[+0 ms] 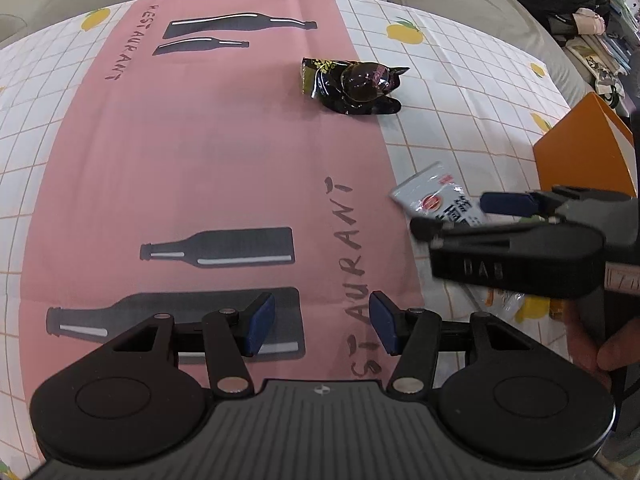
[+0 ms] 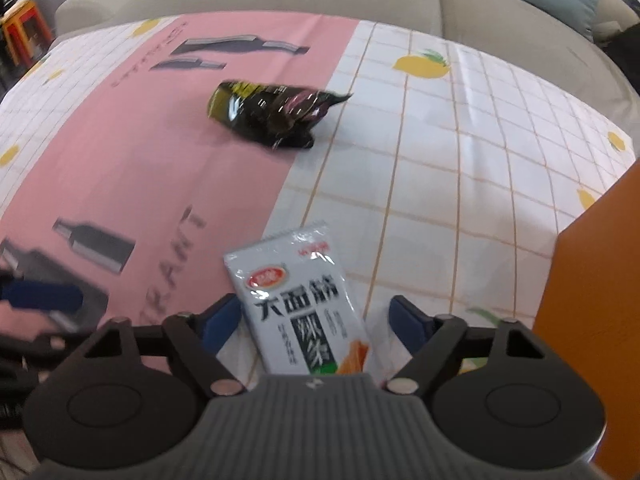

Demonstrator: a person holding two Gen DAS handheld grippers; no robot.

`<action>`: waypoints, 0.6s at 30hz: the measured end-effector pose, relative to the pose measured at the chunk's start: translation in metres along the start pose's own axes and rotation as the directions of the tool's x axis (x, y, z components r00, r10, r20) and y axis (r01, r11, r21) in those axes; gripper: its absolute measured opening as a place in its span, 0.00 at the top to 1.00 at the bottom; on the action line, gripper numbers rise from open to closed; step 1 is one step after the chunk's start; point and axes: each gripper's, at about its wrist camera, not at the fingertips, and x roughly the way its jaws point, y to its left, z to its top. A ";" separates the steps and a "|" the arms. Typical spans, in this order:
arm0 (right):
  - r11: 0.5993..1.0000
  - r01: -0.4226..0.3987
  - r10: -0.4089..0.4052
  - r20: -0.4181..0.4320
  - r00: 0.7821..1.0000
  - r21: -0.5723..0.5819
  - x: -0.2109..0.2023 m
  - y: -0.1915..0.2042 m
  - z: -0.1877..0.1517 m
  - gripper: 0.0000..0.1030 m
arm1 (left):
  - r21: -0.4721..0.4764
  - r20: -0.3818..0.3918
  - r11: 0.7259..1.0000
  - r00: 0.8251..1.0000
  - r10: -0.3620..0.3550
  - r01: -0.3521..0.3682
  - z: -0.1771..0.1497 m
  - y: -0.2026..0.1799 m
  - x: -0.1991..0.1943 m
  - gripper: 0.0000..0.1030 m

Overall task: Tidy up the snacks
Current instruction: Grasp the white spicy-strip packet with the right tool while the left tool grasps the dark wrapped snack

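Leftmost, left tool [image 1: 322, 326]: jaws apart, empty, over pink cloth-covered desk [image 1: 200, 160]. Crumpled dark glossy wrapper [image 2: 268, 114] mid-desk: light, slick, crinkly; pinch at twisted end. Flat white foil snack sachet [image 2: 300, 300] between open right tool [image 2: 312, 326] pads, unpinched; thin, floppy, grip across width.

Packet [image 2: 298, 300] near box [image 2: 600, 280] — wrapper [image 2: 272, 114] beyond.

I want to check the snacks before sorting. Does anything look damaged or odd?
The dark snack packet on the pink cloth looks crumpled and twisted. The white snack packet lies flat and looks intact.
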 end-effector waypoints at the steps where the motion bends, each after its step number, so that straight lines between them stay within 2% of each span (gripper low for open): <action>1: 1.000 0.006 -0.006 0.007 1.000 0.008 0.000 0.000 0.003 0.37 | 0.002 0.000 1.000 1.000 0.001 -0.001 0.001 0.000 0.001 0.38; 2: 1.000 0.012 -0.012 0.013 1.000 0.017 0.000 -0.001 0.005 0.44 | 0.004 -0.001 1.000 1.000 0.002 -0.002 0.003 -0.001 0.002 0.38; 8: 0.997 0.055 -0.056 0.024 0.998 0.062 0.005 -0.007 0.019 0.55 | 0.027 0.018 1.000 1.000 -0.002 0.001 0.014 -0.008 0.006 0.38; 13: 0.984 0.129 -0.134 0.031 0.991 0.123 0.008 -0.018 0.031 0.59 | 0.049 0.088 0.999 0.996 -0.015 0.010 0.032 -0.012 0.006 0.38; 18: 0.978 0.160 -0.164 0.015 0.986 0.136 0.015 -0.027 0.037 0.58 | 0.077 0.187 0.997 0.981 -0.042 0.028 0.052 -0.014 0.004 0.38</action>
